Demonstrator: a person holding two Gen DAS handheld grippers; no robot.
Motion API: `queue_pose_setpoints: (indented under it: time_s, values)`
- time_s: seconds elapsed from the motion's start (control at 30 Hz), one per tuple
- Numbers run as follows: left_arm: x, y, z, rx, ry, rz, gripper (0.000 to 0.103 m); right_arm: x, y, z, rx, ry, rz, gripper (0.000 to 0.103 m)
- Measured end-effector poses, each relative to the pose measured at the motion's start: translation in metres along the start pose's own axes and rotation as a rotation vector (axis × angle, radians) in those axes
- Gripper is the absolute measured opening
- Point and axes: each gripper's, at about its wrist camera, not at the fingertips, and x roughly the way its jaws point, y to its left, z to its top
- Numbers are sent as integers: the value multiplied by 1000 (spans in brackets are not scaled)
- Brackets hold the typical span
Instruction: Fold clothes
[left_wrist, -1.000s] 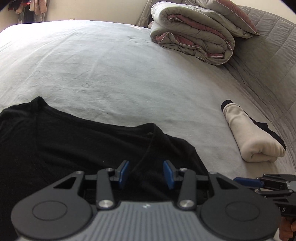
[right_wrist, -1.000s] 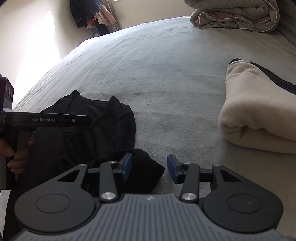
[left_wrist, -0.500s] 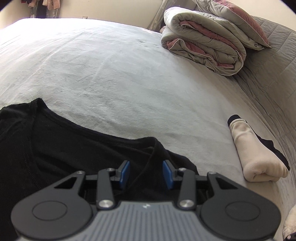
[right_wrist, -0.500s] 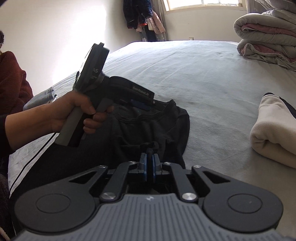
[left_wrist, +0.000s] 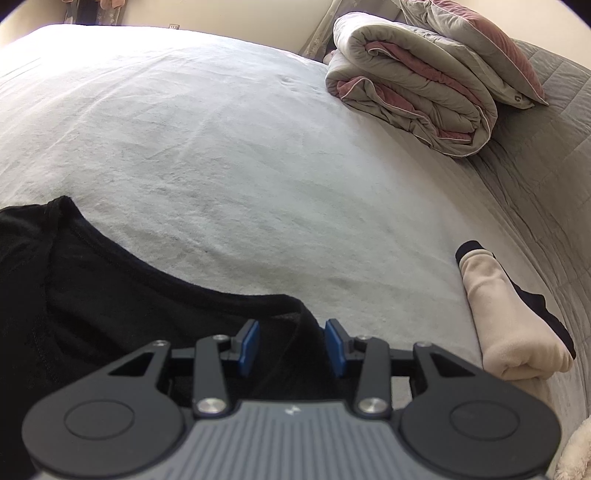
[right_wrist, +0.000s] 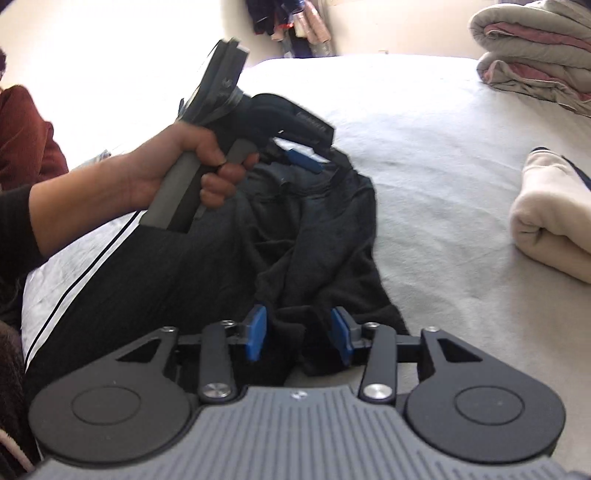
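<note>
A black shirt (left_wrist: 110, 295) lies crumpled at the near edge of the bed (left_wrist: 240, 147). My left gripper (left_wrist: 292, 347) hovers over the shirt's right end, open, with a ridge of black cloth under the gap. From the right wrist view, a hand (right_wrist: 177, 173) holds that left gripper (right_wrist: 306, 162) above the shirt (right_wrist: 314, 229). My right gripper (right_wrist: 299, 338) sits at the shirt's near corner. Its jaws are opening, and a bunch of black cloth lies loose between the blue pads (right_wrist: 256, 338).
A folded cream garment with dark trim (left_wrist: 513, 332) (right_wrist: 554, 221) rests to the right. A folded duvet (left_wrist: 417, 85) is piled at the far right by the quilted headboard (left_wrist: 546, 155). A person's leg in dark striped trousers (right_wrist: 129, 277) borders the bed on the left.
The right gripper, open a second ago, shut on the black cloth and lifted it slightly; its jaws have now parted again. The left gripper drifted a little along the shirt, its jaws unchanged.
</note>
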Motion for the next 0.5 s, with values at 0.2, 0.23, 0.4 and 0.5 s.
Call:
queue_pose_setpoints:
  time_s: [0.2,0.23,0.4,0.5]
  values:
    - [15,-4,4,-24,26,-12,26,17,-21,-1,115,-14,-130,44]
    - [19,-5,4,-34,32,-17,19,21,-23,-3,120,-6,-132,42]
    - [27,-5,6,-95,13,-29,2,38,-18,-8,29,62,-176,2]
    - [24,-4,11,-131,-43,-45,1,33,-20,-3,11,53,-253,2]
